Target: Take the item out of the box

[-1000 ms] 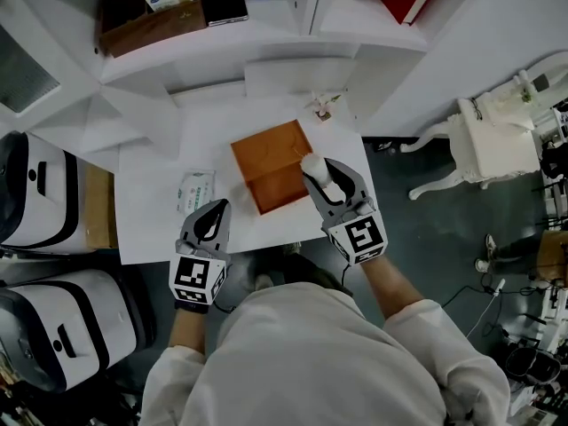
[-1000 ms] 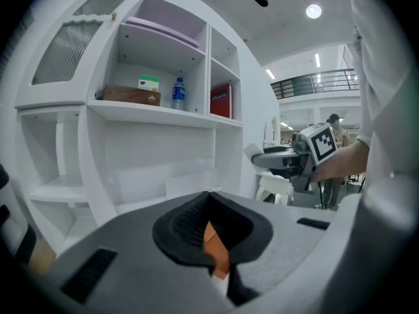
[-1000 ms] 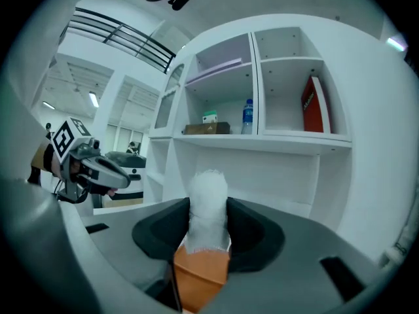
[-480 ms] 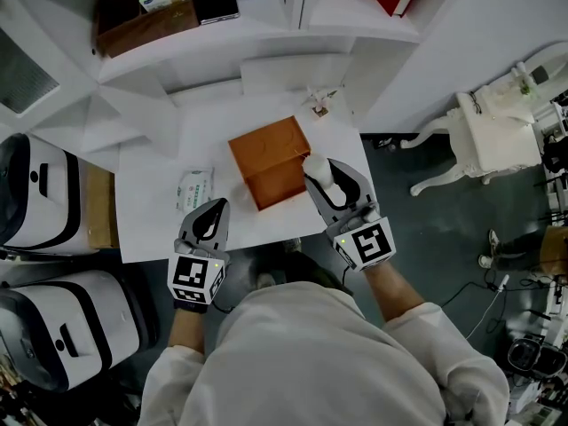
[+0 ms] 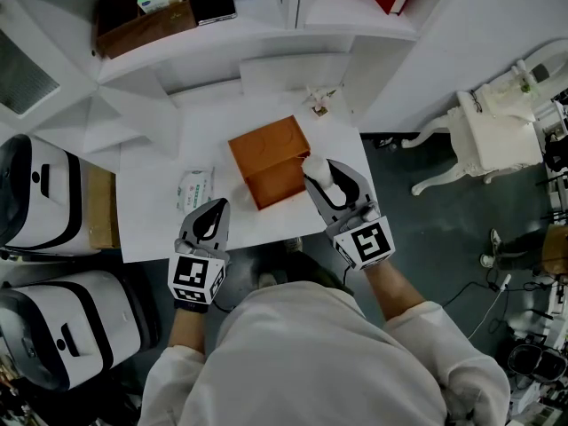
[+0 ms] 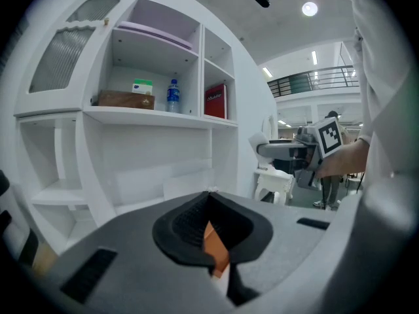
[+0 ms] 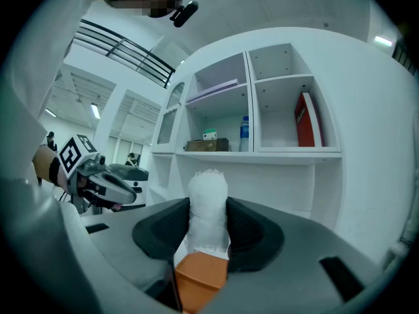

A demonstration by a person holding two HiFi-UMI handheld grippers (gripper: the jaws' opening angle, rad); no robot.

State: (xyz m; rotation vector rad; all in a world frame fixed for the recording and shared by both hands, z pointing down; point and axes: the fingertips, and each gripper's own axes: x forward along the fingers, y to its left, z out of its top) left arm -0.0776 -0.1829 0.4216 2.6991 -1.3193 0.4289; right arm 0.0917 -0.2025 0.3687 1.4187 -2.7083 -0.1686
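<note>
My right gripper (image 7: 208, 226) tight on white item (image 7: 208, 198) above orange box (image 5: 266, 153); near-left left gripper (image 5: 216, 209) together, empty.

The item (image 7: 208, 208) had a rough, fuzzy white surface, like fibrous wrap or foam netting. The box (image 5: 266, 153) looked smooth and orange-brown with a faint sheen, perhaps wood or card. The right gripper (image 7: 208, 226) and left gripper (image 6: 211, 235) had matt grey plastic shells and black, finely ribbed, rubbery pads (image 7: 160, 233). The table (image 5: 146, 202) was smooth, matt white.
</note>
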